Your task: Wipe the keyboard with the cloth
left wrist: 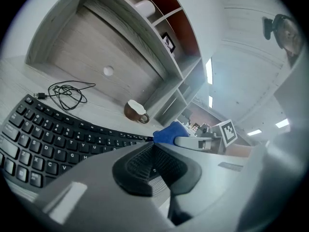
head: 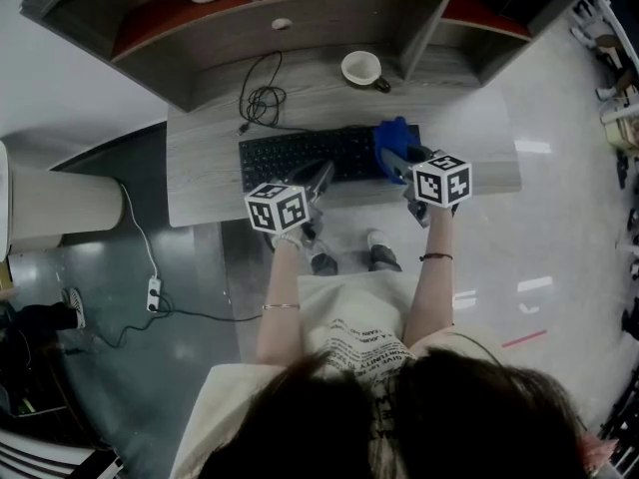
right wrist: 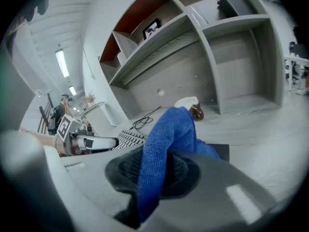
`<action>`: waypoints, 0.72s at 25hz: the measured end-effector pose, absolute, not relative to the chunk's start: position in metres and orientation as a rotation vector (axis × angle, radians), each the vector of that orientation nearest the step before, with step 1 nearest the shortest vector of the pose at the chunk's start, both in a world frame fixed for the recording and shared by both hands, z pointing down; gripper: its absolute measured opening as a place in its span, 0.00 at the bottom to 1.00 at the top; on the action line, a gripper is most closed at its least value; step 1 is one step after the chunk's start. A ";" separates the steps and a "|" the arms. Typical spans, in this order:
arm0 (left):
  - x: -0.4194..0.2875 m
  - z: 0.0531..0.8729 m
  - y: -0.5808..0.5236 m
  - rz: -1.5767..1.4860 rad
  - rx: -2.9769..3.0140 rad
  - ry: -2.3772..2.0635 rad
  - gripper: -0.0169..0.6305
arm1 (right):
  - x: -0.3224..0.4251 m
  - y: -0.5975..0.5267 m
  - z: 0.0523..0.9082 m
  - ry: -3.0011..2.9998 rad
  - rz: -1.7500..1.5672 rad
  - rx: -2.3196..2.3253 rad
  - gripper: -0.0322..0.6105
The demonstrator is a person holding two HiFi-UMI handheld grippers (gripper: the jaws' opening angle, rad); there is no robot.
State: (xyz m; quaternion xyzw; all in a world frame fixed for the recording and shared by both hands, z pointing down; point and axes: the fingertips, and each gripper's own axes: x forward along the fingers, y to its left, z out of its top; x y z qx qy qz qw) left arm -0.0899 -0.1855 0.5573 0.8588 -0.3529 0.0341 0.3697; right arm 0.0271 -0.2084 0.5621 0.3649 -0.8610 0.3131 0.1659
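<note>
Blue cloth (right wrist: 169,134) pinched in right gripper (right wrist: 159,175) fingers (right wrist: 120,170) over right end of keyboard (head: 300,156); left gripper (left wrist: 154,164) closed, seemingly empty

Grey wooden desk (head: 200,186), shelf hutch (head: 310,40), glossy floor (head: 544,233)

Office. Wood-look desk (head: 200,188) w/ shelf unit (head: 329,28) above; keyboard (head: 310,156), mug (head: 362,69), loose cable (head: 262,98). Power strip (head: 154,292) on glossy floor (head: 519,257); strip lights (right wrist: 62,63) overhead.
</note>
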 end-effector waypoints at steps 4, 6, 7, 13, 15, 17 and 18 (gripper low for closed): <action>-0.094 0.557 -0.186 0.086 2.204 -0.903 0.01 | 0.022 -0.208 0.563 -2.446 0.888 1.038 0.14; -0.096 0.558 -0.186 0.086 2.205 -0.902 0.01 | 0.021 -0.209 0.563 -2.445 0.888 1.041 0.14; -0.098 0.558 -0.186 0.086 2.205 -0.902 0.01 | 0.020 -0.209 0.563 -2.446 0.889 1.043 0.14; -0.107 0.557 -0.186 0.085 2.206 -0.905 0.01 | 0.010 -0.210 0.562 -2.453 0.887 1.044 0.14; -0.110 0.557 -0.186 0.084 2.207 -0.904 0.01 | 0.006 -0.209 0.561 -2.454 0.887 1.043 0.14; -0.114 0.557 -0.185 0.085 2.208 -0.904 0.01 | 0.001 -0.209 0.562 -2.453 0.886 1.041 0.14; -0.116 0.556 -0.185 0.084 2.208 -0.904 0.01 | -0.001 -0.209 0.562 -2.453 0.885 1.041 0.14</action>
